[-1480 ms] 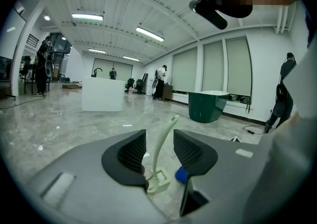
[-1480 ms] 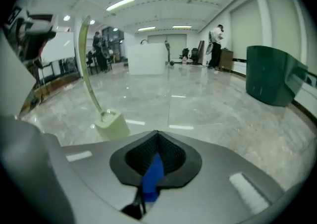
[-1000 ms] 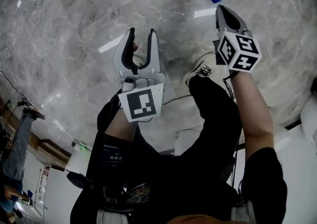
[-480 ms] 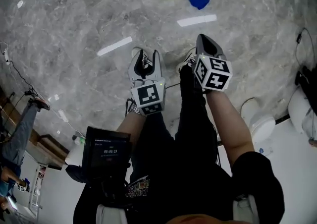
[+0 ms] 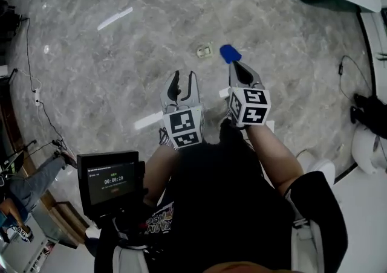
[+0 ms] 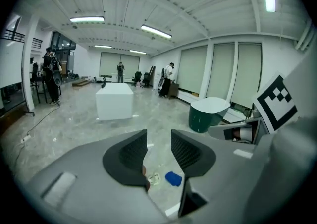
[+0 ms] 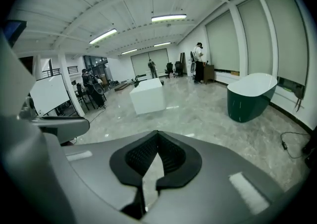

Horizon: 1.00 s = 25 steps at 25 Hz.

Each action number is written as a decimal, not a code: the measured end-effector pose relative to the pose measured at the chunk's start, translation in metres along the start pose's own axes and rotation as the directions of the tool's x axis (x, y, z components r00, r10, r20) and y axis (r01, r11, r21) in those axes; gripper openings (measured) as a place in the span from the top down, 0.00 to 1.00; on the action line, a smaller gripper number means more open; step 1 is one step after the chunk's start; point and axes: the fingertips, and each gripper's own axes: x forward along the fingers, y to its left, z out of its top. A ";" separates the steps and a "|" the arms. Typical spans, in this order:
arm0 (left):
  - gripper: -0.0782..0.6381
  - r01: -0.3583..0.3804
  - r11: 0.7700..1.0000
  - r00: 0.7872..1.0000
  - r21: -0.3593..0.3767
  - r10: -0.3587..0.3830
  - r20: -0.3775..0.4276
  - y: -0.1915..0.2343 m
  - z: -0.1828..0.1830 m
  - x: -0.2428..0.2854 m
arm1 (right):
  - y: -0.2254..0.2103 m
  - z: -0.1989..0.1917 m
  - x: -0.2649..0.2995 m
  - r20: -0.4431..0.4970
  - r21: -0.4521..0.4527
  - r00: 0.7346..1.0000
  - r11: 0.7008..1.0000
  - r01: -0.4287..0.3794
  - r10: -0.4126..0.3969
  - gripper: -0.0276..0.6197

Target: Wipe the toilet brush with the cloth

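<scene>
- on the grey marble floor, well below both grippers, the blue cloth lies just beside the toilet brush, a small pale thing; the two are near each other but not touching.
- the left gripper is held up in front of the person. its jaws stand apart with nothing gripped between them, and they have just been closing a little.
- in the left gripper view the cloth and the brush show far down on the floor through the gap between those jaws.
- the right gripper is level with the left one and just beside it. its jaws are pressed together at the tips and hold nothing.
- a white block and a dark green tub stand further off on the floor, well apart.
- a small screen sits by the person's left side.
</scene>
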 end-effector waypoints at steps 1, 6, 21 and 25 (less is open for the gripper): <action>0.68 0.000 1.000 1.000 0.007 0.000 0.017 0.001 0.014 -0.006 | 0.004 0.013 -0.008 0.021 -0.004 1.000 1.000 0.004 -0.004 0.95; 0.69 0.037 0.996 0.999 0.086 -0.038 0.007 -0.029 0.023 -0.014 | -0.006 0.040 -0.050 0.073 0.023 0.997 0.999 0.035 -0.037 0.95; 0.72 0.093 0.986 0.984 0.140 -0.112 0.140 -0.077 0.047 -0.071 | 0.027 0.032 -0.125 0.204 -0.097 0.971 0.990 -0.104 0.122 0.95; 0.71 0.085 0.985 0.977 0.149 -0.111 0.181 -0.095 0.068 -0.079 | 0.024 0.052 -0.127 0.192 -0.108 0.969 0.984 -0.140 0.159 0.95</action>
